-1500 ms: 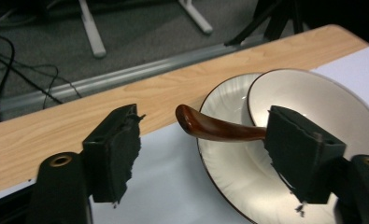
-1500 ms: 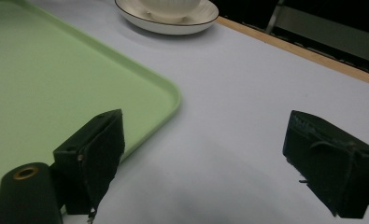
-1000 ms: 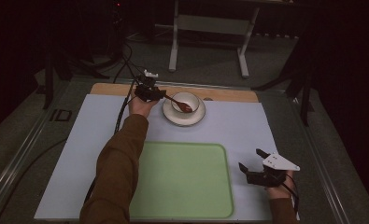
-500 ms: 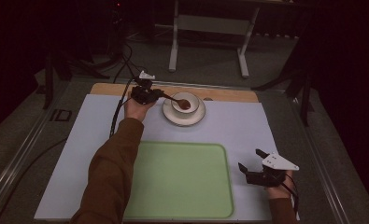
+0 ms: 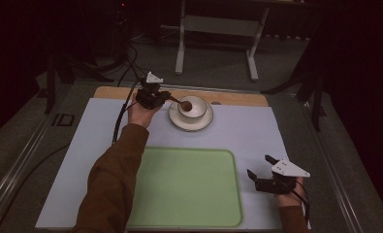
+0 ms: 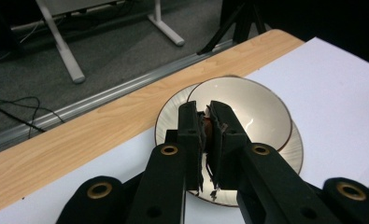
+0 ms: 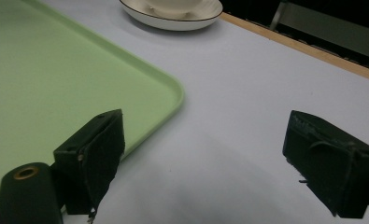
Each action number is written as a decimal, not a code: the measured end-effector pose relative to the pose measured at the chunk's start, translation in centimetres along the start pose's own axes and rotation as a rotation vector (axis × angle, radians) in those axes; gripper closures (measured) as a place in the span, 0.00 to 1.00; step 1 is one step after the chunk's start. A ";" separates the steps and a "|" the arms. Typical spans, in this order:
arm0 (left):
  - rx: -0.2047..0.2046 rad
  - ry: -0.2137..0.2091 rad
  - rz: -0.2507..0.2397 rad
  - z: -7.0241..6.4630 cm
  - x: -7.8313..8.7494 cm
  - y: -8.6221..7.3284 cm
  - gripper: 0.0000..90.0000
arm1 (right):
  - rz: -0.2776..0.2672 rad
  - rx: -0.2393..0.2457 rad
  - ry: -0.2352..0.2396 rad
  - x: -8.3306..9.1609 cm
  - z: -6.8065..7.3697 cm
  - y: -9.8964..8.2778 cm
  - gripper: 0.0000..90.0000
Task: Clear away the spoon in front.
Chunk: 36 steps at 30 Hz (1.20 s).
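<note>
Left hand-held gripper [image 6: 205, 122]: I see my jaws clamped on a dark brown spoon [image 5: 178, 101]; they have just been closing, and the handle sits pinched between the black pads.
Spoon: in the high view its handle runs from the left hand-held gripper to a rounded brown head over the bowl [image 5: 193, 106]. In the left gripper view I make out only a reddish-brown sliver between the jaws; the rest is hidden.
Bowl: pale, round, glossy, thin dark rim, standing on a wider cream saucer [image 5: 175, 119] with the same dark edge. I cannot tell whether anything lies in it apart from the spoon head.
Right hand-held gripper [image 5: 263, 169]: my jaws stand wide apart with nothing between them, low over the worktop [image 5: 276, 131], just beside the right edge of the tray [image 5: 189, 184].
Tray: pale green, rectangular, rounded corners, low raised lip, smooth and bare.
Worktop: flat white sheet with a light wood strip [image 5: 237, 97] along the far edge.
Hard to see: my sleeve [image 5: 112, 184] covers the tray's left edge; the room beyond the worktop is dark.
</note>
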State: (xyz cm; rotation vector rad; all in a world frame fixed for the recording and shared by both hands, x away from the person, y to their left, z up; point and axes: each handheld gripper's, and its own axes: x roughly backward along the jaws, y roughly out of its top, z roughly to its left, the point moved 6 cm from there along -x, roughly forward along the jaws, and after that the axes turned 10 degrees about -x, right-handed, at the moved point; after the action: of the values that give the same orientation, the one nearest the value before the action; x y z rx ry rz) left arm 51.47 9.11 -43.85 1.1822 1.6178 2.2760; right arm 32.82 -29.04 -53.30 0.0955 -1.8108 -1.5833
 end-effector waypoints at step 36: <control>0.009 0.006 -0.100 -0.5 8.4 -0.5 0.93 | -0.011 -0.006 -0.005 0.2 0.0 0.1 0.14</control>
State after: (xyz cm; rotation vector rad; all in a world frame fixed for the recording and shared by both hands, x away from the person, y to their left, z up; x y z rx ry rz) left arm 45.17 13.17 -39.92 1.0722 1.6517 2.2153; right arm 32.76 -29.13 -53.12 0.0984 -1.8118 -1.5982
